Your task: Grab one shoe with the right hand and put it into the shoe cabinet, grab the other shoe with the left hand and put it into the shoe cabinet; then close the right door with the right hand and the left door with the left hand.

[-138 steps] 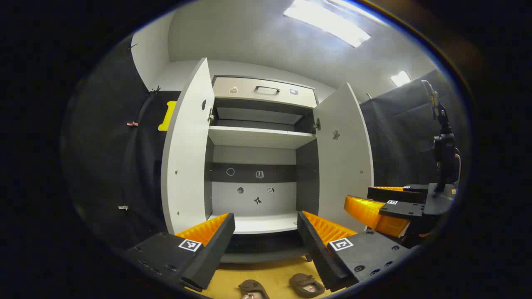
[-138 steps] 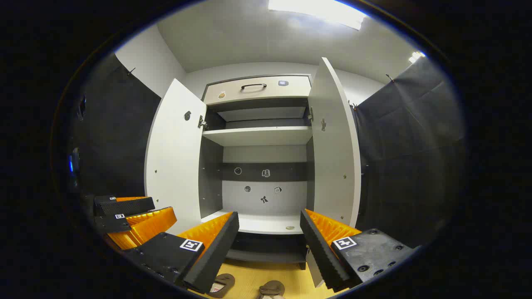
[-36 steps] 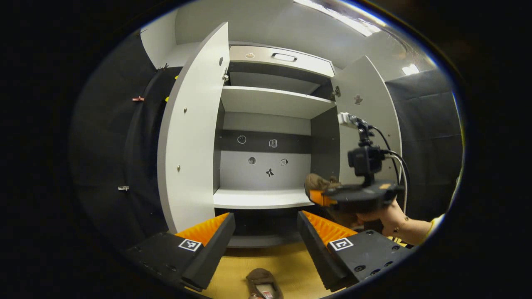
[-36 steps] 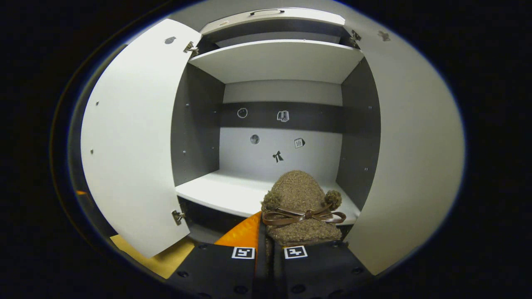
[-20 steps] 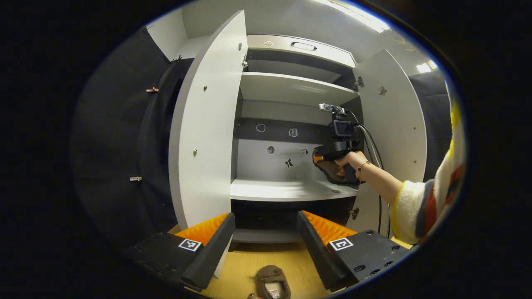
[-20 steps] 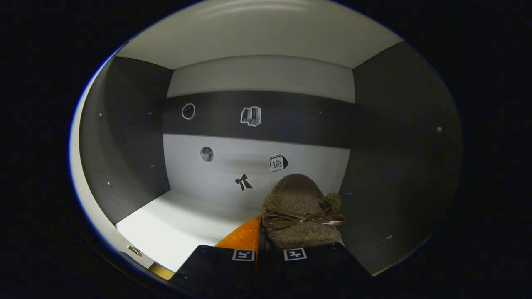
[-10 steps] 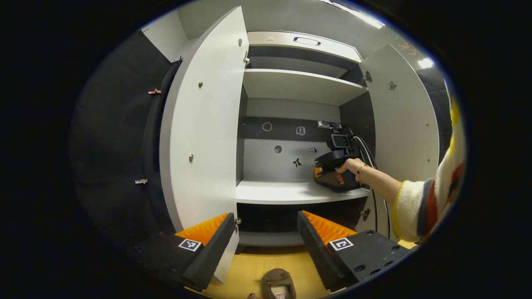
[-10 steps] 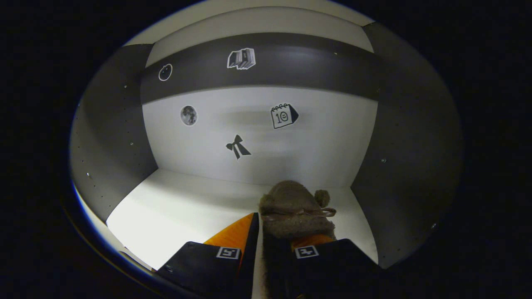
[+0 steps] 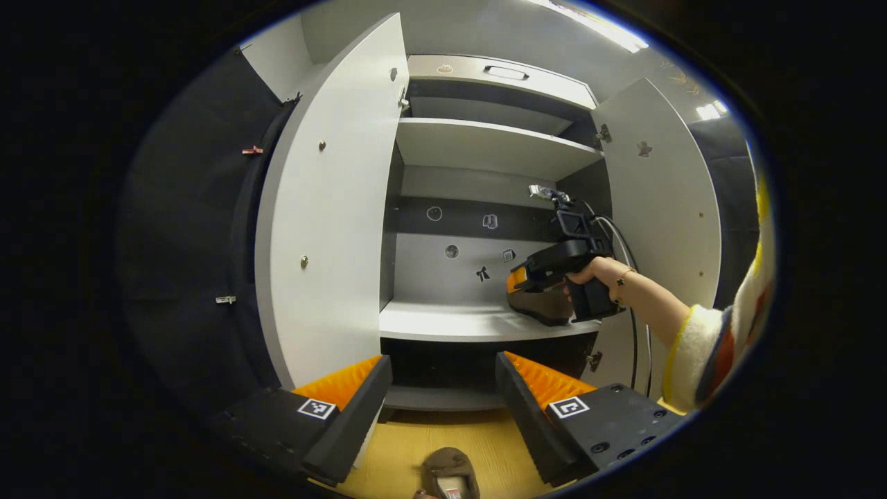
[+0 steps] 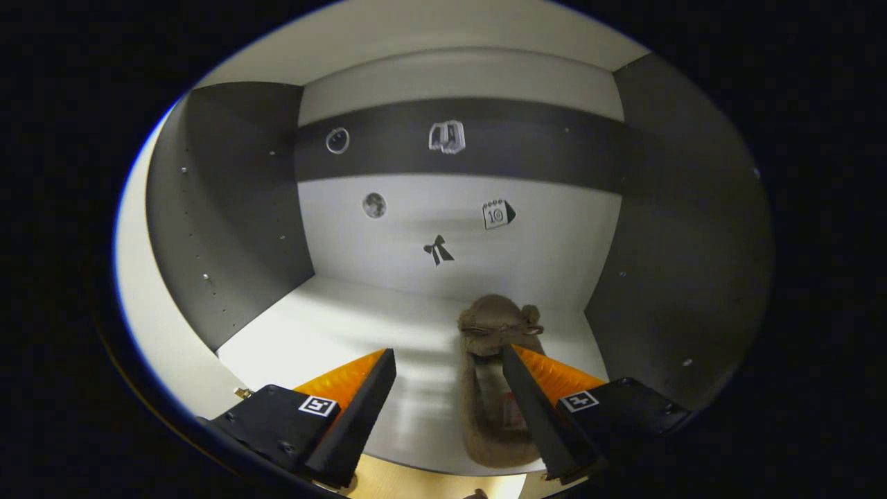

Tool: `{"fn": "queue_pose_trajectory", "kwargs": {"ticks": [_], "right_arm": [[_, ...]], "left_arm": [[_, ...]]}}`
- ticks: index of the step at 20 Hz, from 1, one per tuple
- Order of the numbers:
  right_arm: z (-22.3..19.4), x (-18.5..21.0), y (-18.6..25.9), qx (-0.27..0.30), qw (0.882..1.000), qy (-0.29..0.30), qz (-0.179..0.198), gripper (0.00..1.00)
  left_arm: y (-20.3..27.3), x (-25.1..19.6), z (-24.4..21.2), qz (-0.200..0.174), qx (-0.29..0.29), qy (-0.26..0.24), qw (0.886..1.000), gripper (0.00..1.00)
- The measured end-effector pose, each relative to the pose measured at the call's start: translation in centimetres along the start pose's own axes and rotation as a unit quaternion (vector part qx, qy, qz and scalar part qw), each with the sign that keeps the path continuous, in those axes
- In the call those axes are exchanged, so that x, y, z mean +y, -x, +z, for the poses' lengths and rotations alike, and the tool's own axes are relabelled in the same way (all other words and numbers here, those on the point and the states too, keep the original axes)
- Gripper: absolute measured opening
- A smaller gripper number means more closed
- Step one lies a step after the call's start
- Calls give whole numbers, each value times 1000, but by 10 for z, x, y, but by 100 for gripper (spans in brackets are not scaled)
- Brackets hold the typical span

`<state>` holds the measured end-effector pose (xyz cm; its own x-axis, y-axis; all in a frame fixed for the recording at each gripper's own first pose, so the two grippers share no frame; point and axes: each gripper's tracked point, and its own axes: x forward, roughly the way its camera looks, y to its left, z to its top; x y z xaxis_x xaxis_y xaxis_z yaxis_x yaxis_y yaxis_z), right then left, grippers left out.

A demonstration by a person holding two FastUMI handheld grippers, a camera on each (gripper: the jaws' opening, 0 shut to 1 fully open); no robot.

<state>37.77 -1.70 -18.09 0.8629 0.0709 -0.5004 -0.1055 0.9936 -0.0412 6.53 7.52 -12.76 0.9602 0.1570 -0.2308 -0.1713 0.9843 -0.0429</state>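
We see the shoe cabinet (image 9: 332,208) with both doors open. One shoe (image 10: 495,388) lies on its lower shelf (image 10: 326,333) beneath our released right hand-held gripper (image 10: 447,388). The other shoe (image 9: 449,471) rests on the floor (image 9: 409,450) below our open left hand-held gripper (image 9: 443,398).

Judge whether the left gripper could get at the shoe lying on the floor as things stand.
Probably yes. The left gripper is open, and the shoe on the floor lies just below and between its fingers on bare wood floor, nothing between them.
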Motion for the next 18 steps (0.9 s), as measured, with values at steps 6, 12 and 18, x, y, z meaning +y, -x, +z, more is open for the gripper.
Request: {"fn": "queue_pose_trajectory", "kwargs": {"ticks": [6,12,18], "right_arm": [[22,24,108,-93,995,7,19,98],[-36,43,188,-120,992,-14,17,98],[-100,41,237,-162,986,-18,-17,98]], "left_arm": [[29,-9,-13,-34,10,13,999,96],[45,-7,-44,-63,31,6,998,96],[47,-4,-136,-79,100,0,992,96]]}}
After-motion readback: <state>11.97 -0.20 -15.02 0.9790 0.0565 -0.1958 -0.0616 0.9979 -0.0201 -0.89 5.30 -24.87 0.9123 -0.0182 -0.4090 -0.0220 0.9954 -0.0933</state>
